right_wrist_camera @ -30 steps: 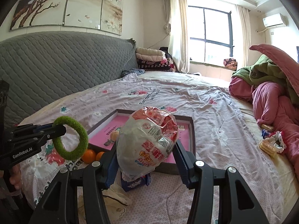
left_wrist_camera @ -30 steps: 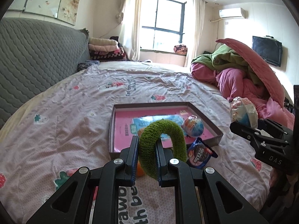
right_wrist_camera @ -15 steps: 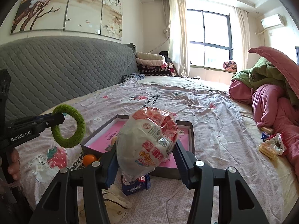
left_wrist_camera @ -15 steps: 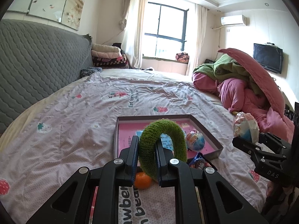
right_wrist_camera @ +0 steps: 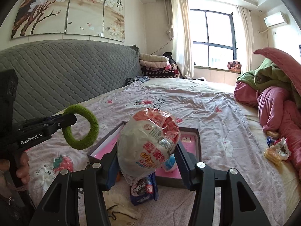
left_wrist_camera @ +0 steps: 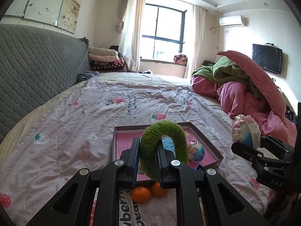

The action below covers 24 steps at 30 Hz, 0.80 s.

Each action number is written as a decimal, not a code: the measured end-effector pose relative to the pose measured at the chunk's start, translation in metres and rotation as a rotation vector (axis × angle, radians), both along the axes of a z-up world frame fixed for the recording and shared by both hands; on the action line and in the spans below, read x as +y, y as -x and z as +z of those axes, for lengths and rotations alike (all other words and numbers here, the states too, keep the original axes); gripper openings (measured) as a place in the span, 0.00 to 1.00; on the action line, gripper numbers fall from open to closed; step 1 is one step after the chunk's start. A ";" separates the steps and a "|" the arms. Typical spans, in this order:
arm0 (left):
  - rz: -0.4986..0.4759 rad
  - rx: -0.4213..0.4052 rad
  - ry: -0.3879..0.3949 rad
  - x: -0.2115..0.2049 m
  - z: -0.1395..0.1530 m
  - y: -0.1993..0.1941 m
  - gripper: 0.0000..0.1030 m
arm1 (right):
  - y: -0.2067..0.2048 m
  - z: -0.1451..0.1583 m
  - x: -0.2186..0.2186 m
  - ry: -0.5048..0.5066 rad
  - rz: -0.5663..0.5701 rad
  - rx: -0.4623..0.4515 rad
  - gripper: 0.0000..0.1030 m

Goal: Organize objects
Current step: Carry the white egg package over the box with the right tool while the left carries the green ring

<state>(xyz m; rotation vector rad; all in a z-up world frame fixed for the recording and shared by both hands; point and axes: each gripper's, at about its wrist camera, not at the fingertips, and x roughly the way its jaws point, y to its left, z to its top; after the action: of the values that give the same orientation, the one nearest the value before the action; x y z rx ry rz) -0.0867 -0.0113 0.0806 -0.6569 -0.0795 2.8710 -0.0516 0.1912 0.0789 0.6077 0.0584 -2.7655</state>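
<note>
Your bed (left_wrist_camera: 79, 124) fills both views, its near edge cut off behind the black frames. The shallow pink-floored box (right_wrist_camera: 198, 141) lies on it ahead of you, its near side hidden by what you carry. Your right tongs (right_wrist_camera: 148, 156) are clamped on a crinkly wrapped egg toy (right_wrist_camera: 148, 141), held above the bed, blunt end towards you; its print is hard to read. Your left tongs (left_wrist_camera: 147, 156) are pinched on a fuzzy green ring (left_wrist_camera: 165, 146), standing on edge, opening facing sideways. Two oranges (left_wrist_camera: 141, 194) peek beneath, partly covered.
</note>
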 end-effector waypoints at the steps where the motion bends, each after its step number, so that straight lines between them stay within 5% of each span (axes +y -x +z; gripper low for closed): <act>1: -0.004 -0.002 0.002 0.001 0.001 0.002 0.16 | 0.002 0.002 -0.001 -0.005 0.001 0.002 0.53; 24: -0.009 -0.066 0.002 0.001 -0.002 0.051 0.16 | 0.042 0.023 -0.019 -0.030 0.012 0.033 0.53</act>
<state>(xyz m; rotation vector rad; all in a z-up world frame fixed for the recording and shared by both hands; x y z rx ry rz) -0.1378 -0.0105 0.0785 -0.7512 -0.0825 2.8407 -0.0934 0.1724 0.1014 0.5674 0.1107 -2.7677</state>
